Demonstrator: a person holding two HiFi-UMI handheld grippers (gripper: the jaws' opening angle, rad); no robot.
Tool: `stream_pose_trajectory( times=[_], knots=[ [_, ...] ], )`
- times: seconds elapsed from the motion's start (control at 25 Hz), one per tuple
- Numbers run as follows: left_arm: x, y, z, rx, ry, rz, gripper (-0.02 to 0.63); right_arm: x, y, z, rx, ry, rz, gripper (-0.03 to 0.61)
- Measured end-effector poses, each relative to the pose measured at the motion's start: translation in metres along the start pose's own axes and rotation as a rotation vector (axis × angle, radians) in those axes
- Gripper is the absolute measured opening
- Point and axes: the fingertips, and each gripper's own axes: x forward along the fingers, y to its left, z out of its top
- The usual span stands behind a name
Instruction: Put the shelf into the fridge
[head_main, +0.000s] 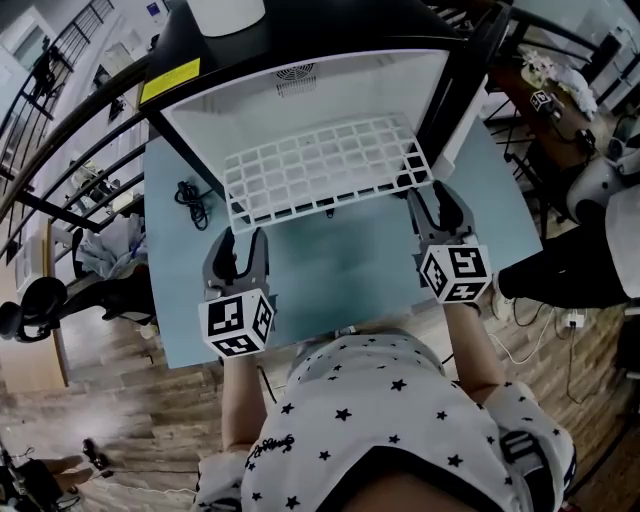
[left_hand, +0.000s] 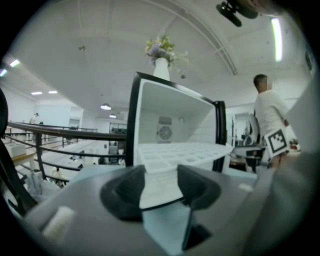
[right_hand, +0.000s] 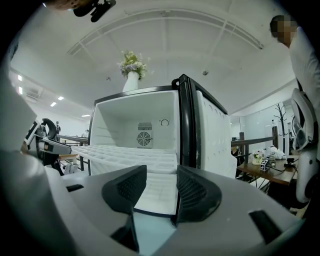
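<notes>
A white grid shelf lies level, its back part inside the open white mini fridge and its front edge sticking out over the pale blue table. My left gripper is at the shelf's front left corner and my right gripper at its front right corner. In the left gripper view the shelf fills the gap between the dark pads of the left gripper. In the right gripper view the shelf likewise sits between the pads of the right gripper. Both are shut on it.
The fridge door stands swung open at the right. A coiled black cable lies on the table left of the fridge. A vase of flowers stands on the fridge top. A person in white stands at the right; railings run along the left.
</notes>
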Motion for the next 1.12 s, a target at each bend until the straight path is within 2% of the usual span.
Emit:
stream_pose_trajectory(
  times=[0.72, 1.12],
  knots=[
    [0.032, 0.014, 0.011, -0.021, -0.007, 0.051, 0.206, 0.035, -0.005, 0.007, 0.007, -0.013, 0.002, 0.173],
    [0.048, 0.022, 0.019, -0.062, -0.031, 0.114, 0.206, 0.053, -0.007, 0.014, -0.003, -0.012, -0.013, 0.172]
  ],
)
